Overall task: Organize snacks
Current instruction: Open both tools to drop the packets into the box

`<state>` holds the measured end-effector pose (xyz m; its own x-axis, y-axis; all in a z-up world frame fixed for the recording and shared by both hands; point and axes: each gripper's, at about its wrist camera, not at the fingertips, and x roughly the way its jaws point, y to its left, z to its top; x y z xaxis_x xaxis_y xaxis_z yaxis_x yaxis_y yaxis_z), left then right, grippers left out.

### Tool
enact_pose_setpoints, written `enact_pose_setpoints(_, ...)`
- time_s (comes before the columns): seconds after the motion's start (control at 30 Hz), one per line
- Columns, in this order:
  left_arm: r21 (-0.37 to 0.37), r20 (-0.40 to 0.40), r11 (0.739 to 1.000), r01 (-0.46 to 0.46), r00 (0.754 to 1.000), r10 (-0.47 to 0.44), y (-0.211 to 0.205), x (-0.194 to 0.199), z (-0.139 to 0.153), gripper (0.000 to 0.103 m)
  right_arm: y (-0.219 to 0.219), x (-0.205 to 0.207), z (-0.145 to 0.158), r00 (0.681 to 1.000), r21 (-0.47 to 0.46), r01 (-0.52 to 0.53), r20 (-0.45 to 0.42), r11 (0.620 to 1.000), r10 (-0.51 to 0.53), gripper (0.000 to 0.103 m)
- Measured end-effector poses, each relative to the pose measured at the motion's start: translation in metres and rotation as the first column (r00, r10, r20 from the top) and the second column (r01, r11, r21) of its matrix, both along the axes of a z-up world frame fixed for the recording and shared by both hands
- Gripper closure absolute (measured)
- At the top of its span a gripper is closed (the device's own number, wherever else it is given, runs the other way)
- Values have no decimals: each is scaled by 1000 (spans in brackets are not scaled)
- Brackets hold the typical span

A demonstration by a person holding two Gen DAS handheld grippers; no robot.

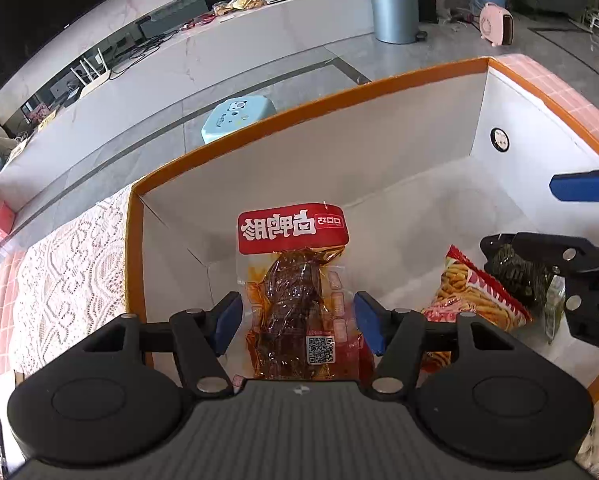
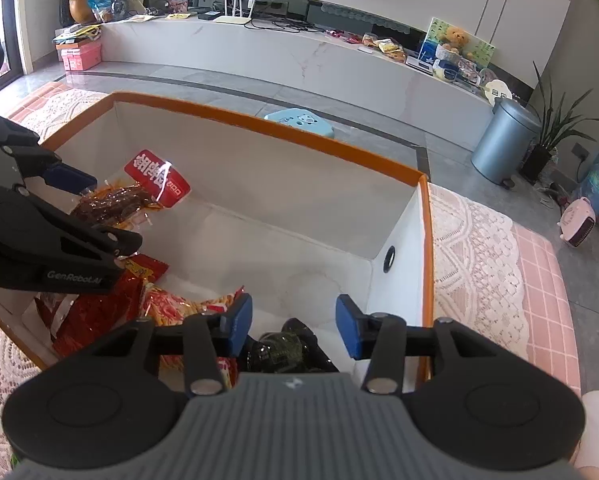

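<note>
A white box with an orange rim (image 1: pixel 299 110) (image 2: pixel 259 122) stands on a lace-covered table. My left gripper (image 1: pixel 299 320) (image 2: pixel 107 212) hangs inside it, open. A clear packet of dark meat with a red label (image 1: pixel 295 284) (image 2: pixel 139 188) lies between its blue pads (image 1: pixel 227 320), which do not press on it. My right gripper (image 2: pixel 293 326) (image 1: pixel 527 216) is open over a dark green packet (image 2: pixel 283 348) (image 1: pixel 515 272) on the box floor. A red-and-yellow bag of snack sticks (image 1: pixel 475 296) (image 2: pixel 187 304) lies between the two packets.
A further red packet (image 2: pixel 95 312) lies by the box's near left wall. The right wall has a round hole (image 2: pixel 389 258). Lace cloth (image 2: pixel 475 264) over a pink tiled top flanks the box. Beyond are a blue stool (image 1: pixel 239 114) and a grey bin (image 2: pixel 503 144).
</note>
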<state>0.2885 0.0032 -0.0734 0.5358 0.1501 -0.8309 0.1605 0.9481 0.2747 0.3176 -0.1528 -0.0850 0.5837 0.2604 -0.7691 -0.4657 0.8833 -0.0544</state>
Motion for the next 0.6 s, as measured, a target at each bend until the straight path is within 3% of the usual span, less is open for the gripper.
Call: enact_pose_setpoints(0.6,-86,59,996,-28,998,33,5,-16,26,26,-3,-8,9,1000,-5,7,18,1000,-7,35)
